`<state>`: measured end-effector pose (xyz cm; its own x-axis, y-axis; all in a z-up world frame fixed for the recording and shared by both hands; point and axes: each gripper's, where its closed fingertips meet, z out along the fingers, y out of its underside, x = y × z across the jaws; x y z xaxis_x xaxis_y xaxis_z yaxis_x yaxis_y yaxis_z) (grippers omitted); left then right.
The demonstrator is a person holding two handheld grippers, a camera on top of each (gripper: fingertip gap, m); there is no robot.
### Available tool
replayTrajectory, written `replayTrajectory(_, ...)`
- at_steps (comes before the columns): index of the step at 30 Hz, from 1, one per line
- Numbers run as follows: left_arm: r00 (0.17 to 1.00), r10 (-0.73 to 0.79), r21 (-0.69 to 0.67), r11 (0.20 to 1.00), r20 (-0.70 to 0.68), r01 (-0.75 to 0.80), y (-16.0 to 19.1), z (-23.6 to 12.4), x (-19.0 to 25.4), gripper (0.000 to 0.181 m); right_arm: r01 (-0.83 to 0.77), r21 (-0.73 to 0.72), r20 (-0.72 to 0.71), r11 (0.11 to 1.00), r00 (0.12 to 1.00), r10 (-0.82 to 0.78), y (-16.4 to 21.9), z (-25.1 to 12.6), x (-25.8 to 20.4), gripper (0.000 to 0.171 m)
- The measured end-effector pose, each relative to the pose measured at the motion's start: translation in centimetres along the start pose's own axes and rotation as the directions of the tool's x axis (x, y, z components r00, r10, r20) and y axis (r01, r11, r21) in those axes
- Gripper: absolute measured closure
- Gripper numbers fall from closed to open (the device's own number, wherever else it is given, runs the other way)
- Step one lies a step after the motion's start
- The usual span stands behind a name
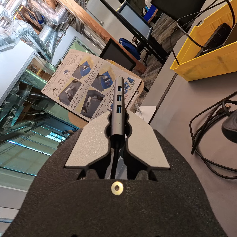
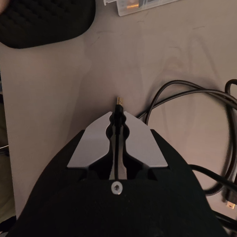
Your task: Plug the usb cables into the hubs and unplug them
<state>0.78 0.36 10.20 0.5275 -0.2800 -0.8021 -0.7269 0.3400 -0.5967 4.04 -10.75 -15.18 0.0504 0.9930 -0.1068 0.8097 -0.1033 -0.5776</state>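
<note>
The left gripper [image 1: 118, 115] is pinched on a grey hub [image 1: 118, 102], which stands up past the fingertips toward 12 o'clock with three blue ports facing the camera and its black lead running back between the fingers. Behind it, a printed sheet [image 1: 82, 87] leans up at 11 o'clock. A yellow bin [image 1: 207, 60] sits on the grey table [image 1: 179, 134] at 2 o'clock, and loose black cables [image 1: 207, 128] lie at 3 o'clock.

The right gripper [image 2: 118, 112] is clamped on a black plug [image 2: 118, 111], its gold tip poking out toward 12 o'clock above the table. The cable's coil [image 2: 192, 102] loops away at 3 o'clock. At 5 o'clock lies another small gold-tipped connector [image 2: 229, 203]. The other gripper's black body [image 2: 44, 21] is at 11 o'clock.
</note>
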Motion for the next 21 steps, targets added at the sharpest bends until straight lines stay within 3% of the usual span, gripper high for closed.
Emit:
replayTrajectory(5, 1.000, -0.001, 0.001, 1.000, 0.000, 0.001, 0.0, 0.0, 0.0, 0.164, -0.041, -0.006, 0.005, 0.999, 0.999, 0.041, 0.1, -0.2, 0.2, 0.161)
replayTrajectory(12, 1.000, -0.003, 0.001, 1.000, -0.002, 0.003, 0.0, 0.0, 0.0, 0.164, 0.062, -0.046, -0.111, 0.997, 0.992, -0.067, 0.6, 0.3, 1.1, 0.161)
replayTrajectory(21, 1.000, 0.003, -0.005, 1.000, -0.010, -0.004, 0.0, 0.2, 0.4, 0.164, 0.052, -0.039, -0.094, 0.998, 0.994, -0.056, 0.7, 0.5, 1.3, 0.161)
